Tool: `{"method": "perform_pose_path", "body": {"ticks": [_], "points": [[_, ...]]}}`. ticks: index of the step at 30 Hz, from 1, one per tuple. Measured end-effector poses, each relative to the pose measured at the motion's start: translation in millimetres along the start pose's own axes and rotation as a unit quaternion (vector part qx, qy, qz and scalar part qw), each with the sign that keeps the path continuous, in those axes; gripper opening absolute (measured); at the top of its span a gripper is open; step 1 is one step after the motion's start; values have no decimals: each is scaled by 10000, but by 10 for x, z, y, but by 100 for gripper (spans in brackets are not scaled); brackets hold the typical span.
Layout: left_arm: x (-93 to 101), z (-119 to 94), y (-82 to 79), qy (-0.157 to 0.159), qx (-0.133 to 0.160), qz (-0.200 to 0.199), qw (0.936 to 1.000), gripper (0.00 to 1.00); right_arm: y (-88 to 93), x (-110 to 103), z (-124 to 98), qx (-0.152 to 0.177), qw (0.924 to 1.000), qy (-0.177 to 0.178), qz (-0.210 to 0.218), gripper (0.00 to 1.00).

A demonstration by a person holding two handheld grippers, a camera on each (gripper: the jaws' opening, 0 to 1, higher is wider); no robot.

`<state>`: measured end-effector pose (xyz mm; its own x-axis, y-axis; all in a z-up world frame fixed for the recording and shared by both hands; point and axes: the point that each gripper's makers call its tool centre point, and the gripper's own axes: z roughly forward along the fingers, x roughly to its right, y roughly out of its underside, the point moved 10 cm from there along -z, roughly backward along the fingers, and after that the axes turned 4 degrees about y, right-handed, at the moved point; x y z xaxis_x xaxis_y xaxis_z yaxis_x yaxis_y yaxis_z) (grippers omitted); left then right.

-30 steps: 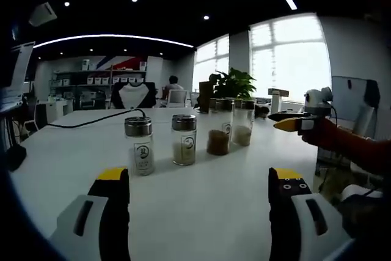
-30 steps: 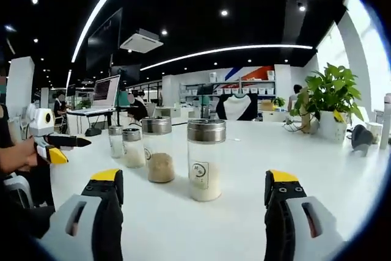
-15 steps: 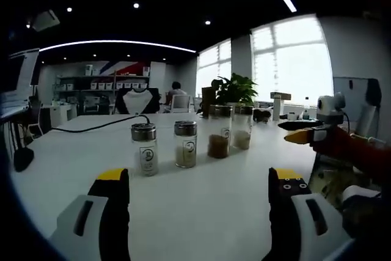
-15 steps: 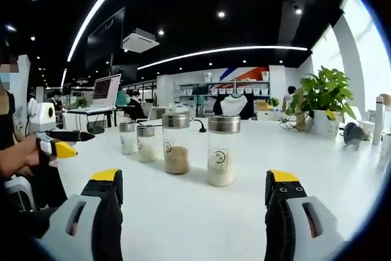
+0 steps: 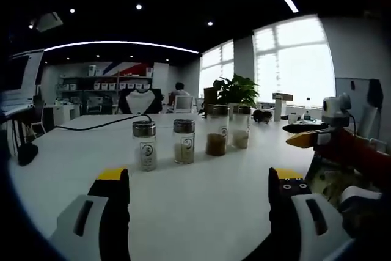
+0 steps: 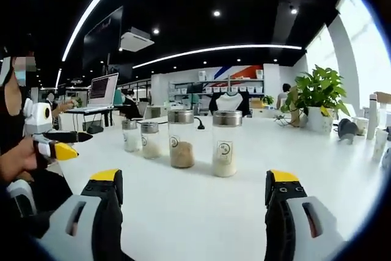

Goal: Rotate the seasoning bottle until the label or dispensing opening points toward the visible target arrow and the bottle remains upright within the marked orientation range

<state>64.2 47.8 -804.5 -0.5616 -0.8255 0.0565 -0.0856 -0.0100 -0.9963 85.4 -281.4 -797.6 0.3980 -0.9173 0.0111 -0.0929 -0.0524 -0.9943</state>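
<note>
We hold both grippers, left (image 5: pixel 198 181) and right (image 6: pixel 194 181), jaws spread and empty, over the table's (image 5: pixel 201 206) near edge; four bottles (image 6: pixel 225 143) stand upright in a row mid-table.

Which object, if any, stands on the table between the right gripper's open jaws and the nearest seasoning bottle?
None that is visible. In the right gripper view, bare white table lies between the right gripper and the nearest seasoning bottle. The other three bottles stand in a row to its left, not in front.
</note>
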Motion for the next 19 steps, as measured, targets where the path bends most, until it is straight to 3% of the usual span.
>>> {"method": "perform_pose_path", "body": {"ticks": [19], "points": [[114,-99,18,13,210,-25,9998,100,-10,-152,-162,166,9998,-59,-95,99]]}}
